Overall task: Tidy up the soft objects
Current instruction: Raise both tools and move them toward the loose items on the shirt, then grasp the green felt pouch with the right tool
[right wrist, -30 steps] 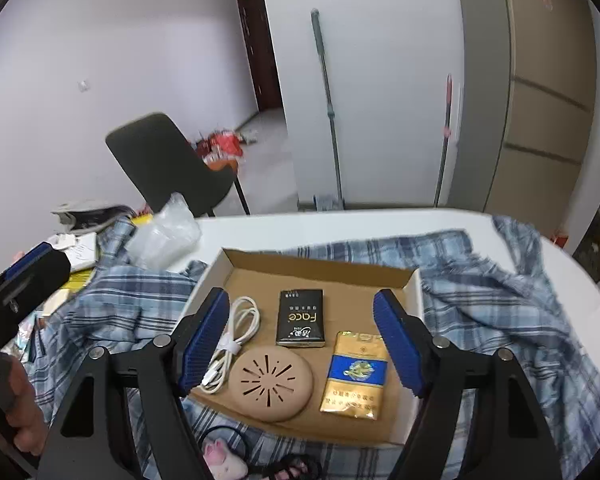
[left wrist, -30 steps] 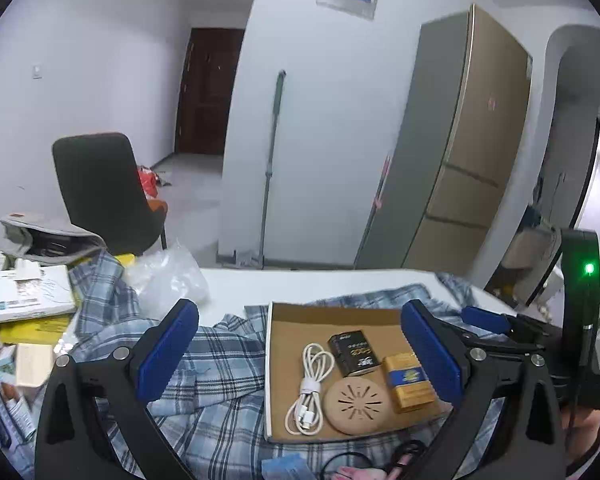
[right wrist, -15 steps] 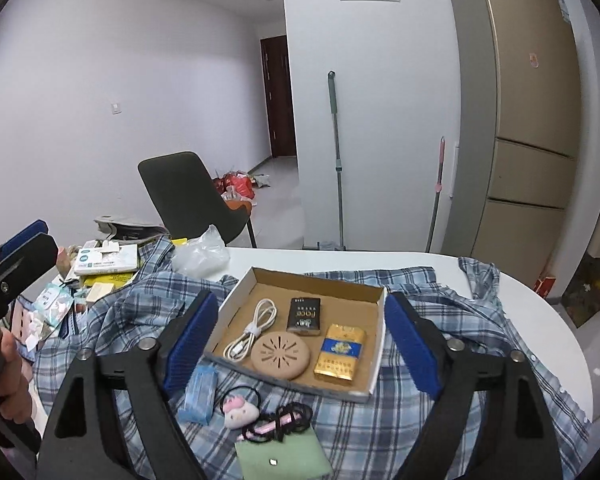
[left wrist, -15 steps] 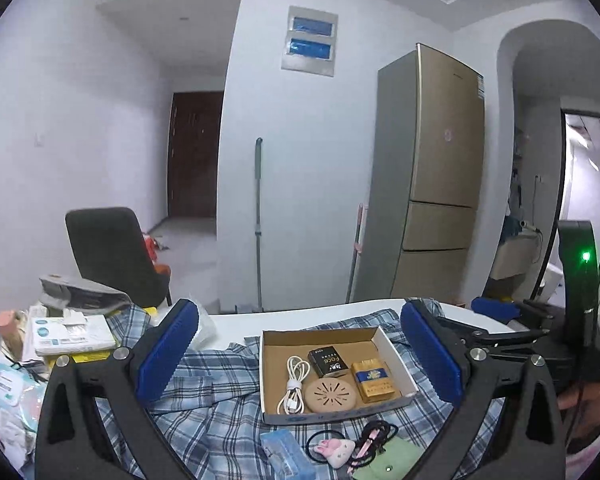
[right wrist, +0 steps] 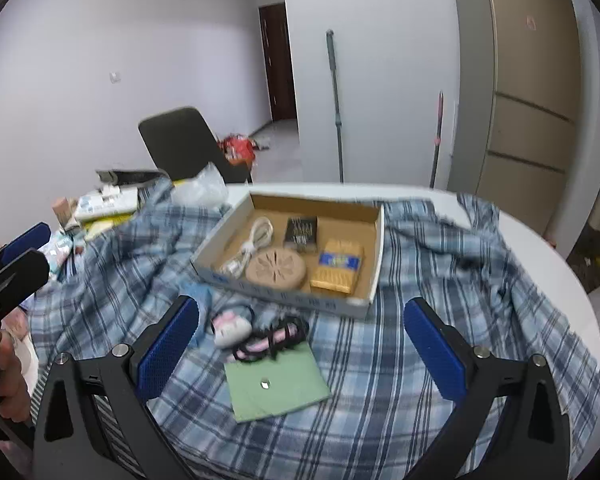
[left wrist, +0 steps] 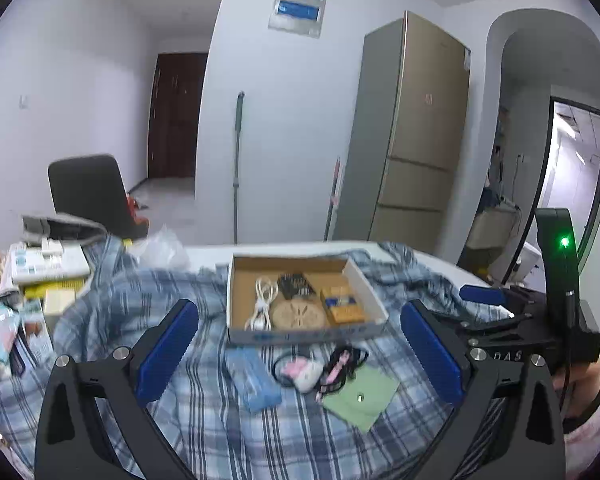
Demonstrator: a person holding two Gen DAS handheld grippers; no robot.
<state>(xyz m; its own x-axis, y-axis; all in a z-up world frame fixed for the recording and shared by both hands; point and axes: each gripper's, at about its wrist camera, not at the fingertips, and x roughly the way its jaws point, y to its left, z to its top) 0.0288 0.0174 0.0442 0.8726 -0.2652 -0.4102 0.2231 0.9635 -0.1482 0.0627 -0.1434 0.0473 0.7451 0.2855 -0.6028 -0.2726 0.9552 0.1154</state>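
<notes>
Both hand-held grippers, left (left wrist: 300, 344) and right (right wrist: 300, 340), hover empty; left jaws apart, right jaws opening. Next: grasp the plaid shirt (right wrist: 440, 280) under the cardboard box (right wrist: 374, 256).

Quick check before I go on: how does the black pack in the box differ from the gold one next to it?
The black pack is dark, while the gold pack is yellow-gold with a blue band. The black pack lies toward the far wall of the cardboard box; the gold pack lies nearer its front wall. In the right wrist view the gold pack looks larger. Both are flat rectangular packs lying face up in the box.
</notes>
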